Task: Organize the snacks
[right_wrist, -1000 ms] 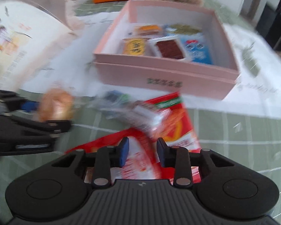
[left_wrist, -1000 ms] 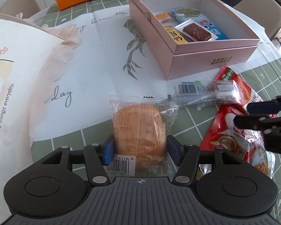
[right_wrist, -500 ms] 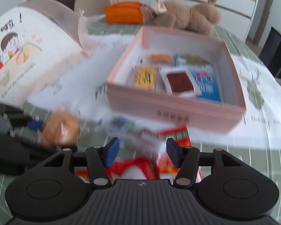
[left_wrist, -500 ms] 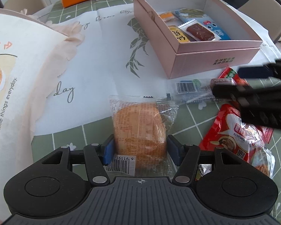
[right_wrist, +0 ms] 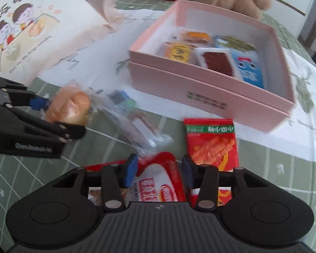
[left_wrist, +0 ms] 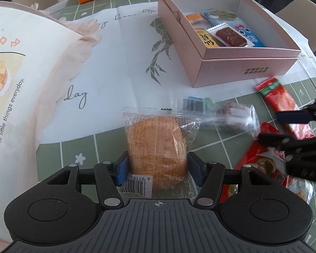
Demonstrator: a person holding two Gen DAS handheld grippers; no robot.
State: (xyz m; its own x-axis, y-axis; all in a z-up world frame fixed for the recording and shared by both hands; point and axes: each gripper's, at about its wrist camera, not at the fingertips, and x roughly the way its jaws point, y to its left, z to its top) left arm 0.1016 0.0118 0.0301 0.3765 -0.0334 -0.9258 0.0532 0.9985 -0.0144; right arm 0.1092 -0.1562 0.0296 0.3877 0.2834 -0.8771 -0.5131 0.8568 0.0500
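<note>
L gripper (left_wrist: 157,165) clamped on bun pack (left_wrist: 158,145), pads against both sides; pack long axis runs fwd along fingers. Box (left_wrist: 244,71) lies ahead + right of L, well apart, front wall facing grippers. R gripper (right_wrist: 159,171) half open, holds nothing, straddling red pouch (right_wrist: 158,187); R nearer box. Likely next: L carries bun fwd-right over box wall.
</note>
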